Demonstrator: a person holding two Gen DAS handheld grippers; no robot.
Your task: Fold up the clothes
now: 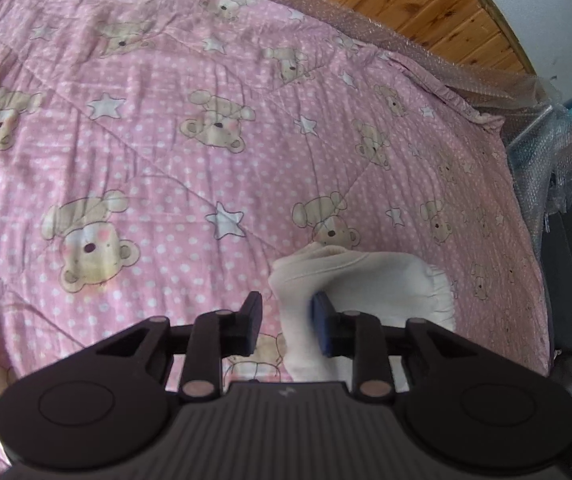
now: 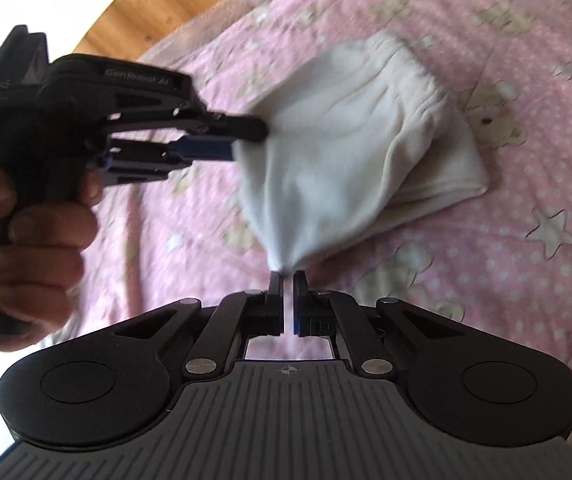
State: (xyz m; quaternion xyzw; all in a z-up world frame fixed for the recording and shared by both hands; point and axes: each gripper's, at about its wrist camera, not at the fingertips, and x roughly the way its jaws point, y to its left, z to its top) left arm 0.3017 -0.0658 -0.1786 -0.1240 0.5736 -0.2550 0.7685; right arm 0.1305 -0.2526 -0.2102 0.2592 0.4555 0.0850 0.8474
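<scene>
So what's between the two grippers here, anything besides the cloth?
Only the cream garment, stretched from the left gripper to the right gripper, with pink quilt beneath; the right wrist view shows it.

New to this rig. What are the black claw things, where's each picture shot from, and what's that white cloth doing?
There is no robot: a person holds a handheld two-finger gripper in each hand, and each gripper carries a fisheye camera looking forward along its fingers.

One picture is shot from the left gripper. Its fingers stand apart, with a cream garment between and just ahead of them; no grip shows.

The other is shot from the right gripper. Its fingers are nearly closed, pinching a corner of the same cream garment and lifting it. This view also shows the left gripper from the side, gripped by the person's hand, its tips at the cloth's edge.

Everything lies on a pink quilt printed with bears and stars.
</scene>
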